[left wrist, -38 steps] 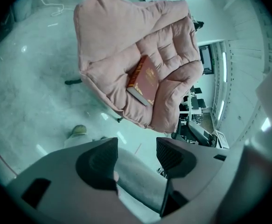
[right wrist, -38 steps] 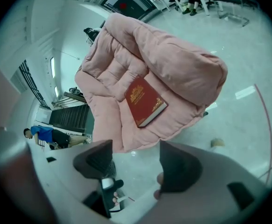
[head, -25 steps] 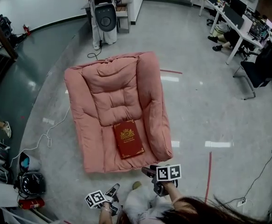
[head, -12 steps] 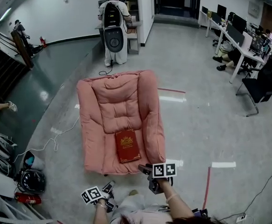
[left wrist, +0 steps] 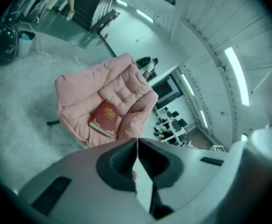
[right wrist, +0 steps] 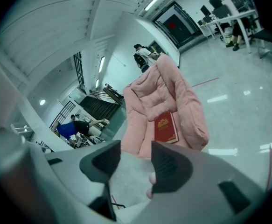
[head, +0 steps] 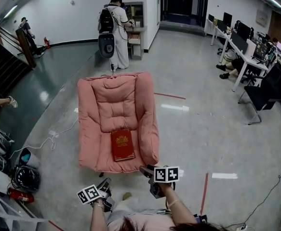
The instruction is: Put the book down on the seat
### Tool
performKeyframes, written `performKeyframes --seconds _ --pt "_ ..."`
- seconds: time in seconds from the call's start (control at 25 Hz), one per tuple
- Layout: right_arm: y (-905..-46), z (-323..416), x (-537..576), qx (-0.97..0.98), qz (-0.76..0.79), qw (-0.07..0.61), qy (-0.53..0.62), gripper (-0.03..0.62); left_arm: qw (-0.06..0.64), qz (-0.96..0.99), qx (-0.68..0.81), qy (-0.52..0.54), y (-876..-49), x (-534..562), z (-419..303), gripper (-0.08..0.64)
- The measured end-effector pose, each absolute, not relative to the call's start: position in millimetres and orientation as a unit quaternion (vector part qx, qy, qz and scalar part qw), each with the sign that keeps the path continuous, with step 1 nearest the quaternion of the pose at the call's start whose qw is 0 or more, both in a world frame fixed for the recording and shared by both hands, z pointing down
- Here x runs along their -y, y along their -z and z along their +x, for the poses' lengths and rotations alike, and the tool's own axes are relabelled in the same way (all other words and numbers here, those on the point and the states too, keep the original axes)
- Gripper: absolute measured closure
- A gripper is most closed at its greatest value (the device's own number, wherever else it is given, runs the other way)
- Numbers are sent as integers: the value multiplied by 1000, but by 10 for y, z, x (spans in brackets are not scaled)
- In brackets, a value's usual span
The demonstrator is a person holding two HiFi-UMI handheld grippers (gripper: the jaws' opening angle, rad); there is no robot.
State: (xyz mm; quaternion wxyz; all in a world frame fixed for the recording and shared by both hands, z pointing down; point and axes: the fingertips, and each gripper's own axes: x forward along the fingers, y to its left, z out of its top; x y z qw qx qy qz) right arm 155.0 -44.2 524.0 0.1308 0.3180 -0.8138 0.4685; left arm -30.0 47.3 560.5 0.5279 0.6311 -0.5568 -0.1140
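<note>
Far off to the left of the left fingers, black bags [head: 23,177] sit on the glossy grey floor [head: 203,105], and a thin white cable [head: 53,134] snakes across it beside them. The left gripper [head: 104,184] is held low in front of the person, angled downward. Its dark fingers [left wrist: 119,160] are pressed together with nothing between them, having just closed.

Ahead of those fingers and a little to their right, well apart from them, is the pink padded floor seat [head: 113,105], thick-armed and quilted, resting straight on the floor. The dark red hardback book [head: 122,145], with gold ornament on its cover, lies flat and face up on the seat cushion. It is near the front edge, between the two arm rolls, and neither gripper touches it. Beyond the seat, farther still from the fingers, a person with a black backpack [head: 112,25] stands at a cabinet [head: 136,13] with back turned.

The right gripper [head: 145,170] hangs just short of the seat's front right corner, also tipped downward. Its fingers [right wrist: 170,169] are spread with only floor showing in the gap, though they have just been closing somewhat. From these fingers the book lies ahead and slightly left. To their right a red tape line [head: 204,194] marks the floor, and far off to the right white desks with monitors [head: 241,30] line the wall.
</note>
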Motion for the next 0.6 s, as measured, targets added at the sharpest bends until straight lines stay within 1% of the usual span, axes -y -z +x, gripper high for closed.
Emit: performKeyframes --seconds 0.28,0.52,0.6 --pt "-5100 1717 164 828 306 129 -452 382 495 649 568 108 -5396 -800 -56 551" --pt "-4899 1685 -110 848 284 122 -430 409 447 665 586 118 -4974 -1160 5 551" --pt "-4819 1644 -185 856 280 121 -417 432 432 673 590 115 -4821 -1254 6 560"
